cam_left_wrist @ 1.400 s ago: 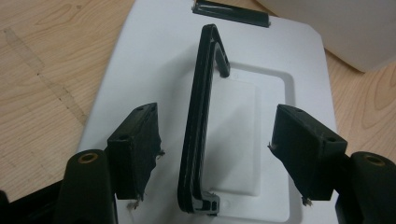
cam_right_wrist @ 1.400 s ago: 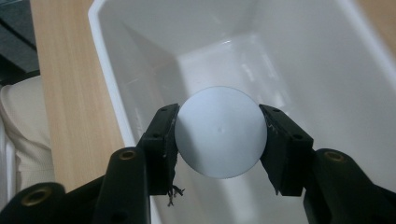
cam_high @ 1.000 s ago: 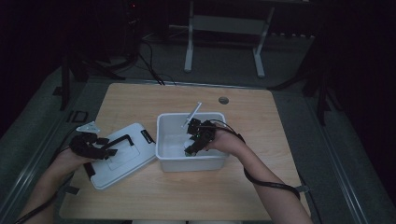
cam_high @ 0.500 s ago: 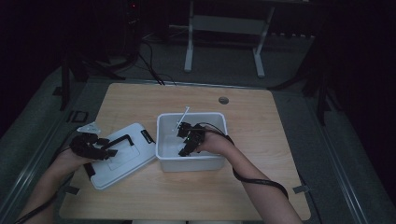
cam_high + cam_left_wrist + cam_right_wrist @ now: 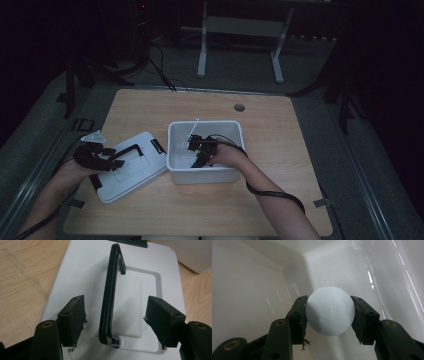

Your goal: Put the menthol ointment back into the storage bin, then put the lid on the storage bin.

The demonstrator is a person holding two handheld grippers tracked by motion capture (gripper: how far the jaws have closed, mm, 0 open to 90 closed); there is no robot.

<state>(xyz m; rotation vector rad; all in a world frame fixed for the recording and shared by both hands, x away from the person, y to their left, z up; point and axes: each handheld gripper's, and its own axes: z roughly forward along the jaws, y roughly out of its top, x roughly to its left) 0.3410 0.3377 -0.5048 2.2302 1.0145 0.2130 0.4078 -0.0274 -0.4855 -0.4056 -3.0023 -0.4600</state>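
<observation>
The white box (image 5: 205,172) stands in the middle of the counter (image 5: 280,150). Its walls close in the right gripper (image 5: 196,159) on all sides, so the way out is up through the open top. The ball (image 5: 330,310) sits between its jaws, near a corner of the box. The lid (image 5: 131,167) lies flat just left of the box, touching it. The black handle (image 5: 110,295) stands up between the open jaws of the left gripper (image 5: 116,322), with room on both sides. The back and right of the counter are bare wood.
</observation>
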